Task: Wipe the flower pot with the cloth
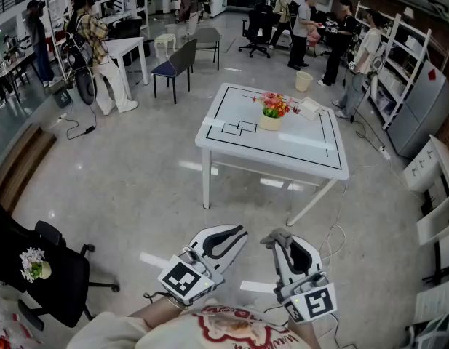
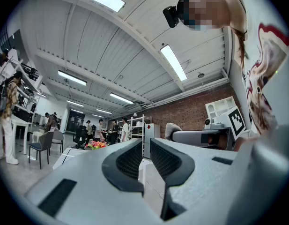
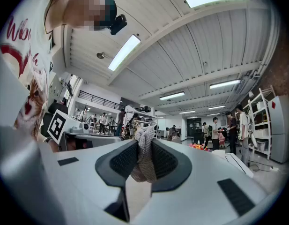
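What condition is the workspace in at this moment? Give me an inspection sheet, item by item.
Surface: white table with black line markings, standing across the floor from the grippers.
Job's things: flower pot upright on the table; grey cloth clamped in the right gripper.
Clutter: one white item on the table beside the pot, too small to identify.
Grippers: left gripper shut, nothing between its jaws; right gripper shut on the cloth.
Cables: floor cable at the left.
Surroundings: people standing about, chairs, shelving at the right.
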The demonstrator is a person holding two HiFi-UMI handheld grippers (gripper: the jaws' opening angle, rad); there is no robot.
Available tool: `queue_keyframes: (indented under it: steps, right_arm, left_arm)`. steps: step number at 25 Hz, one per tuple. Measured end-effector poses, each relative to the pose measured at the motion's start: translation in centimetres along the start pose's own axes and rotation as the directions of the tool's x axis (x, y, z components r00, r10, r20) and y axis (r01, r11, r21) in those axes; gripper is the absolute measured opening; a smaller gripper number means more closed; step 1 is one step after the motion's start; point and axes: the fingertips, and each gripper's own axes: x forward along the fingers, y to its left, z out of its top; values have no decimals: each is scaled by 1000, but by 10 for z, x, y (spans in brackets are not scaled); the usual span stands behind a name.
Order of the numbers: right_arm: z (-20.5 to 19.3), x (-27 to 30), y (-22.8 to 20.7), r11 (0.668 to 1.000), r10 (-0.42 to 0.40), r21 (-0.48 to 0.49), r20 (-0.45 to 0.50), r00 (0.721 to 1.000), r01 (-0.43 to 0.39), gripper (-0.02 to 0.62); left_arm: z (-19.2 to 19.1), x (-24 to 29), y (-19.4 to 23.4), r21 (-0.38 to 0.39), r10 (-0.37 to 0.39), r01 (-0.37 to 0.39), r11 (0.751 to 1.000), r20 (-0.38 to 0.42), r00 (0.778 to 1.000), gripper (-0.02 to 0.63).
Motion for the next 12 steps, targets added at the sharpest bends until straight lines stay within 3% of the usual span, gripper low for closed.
queue_keyframes:
  steps: [8, 12]
  right_arm:
    - [-4, 0, 1, 1000, -28, 10, 2, 1000, 28, 75]
    - [-9, 0, 7, 999, -29, 19, -5, 1000, 29, 75]
  left_arm:
    - [-6, -3, 3, -15, 2, -2, 1000, -30, 1000, 54]
    - [-3, -4, 4, -2, -8, 8, 1000, -5, 1000, 54]
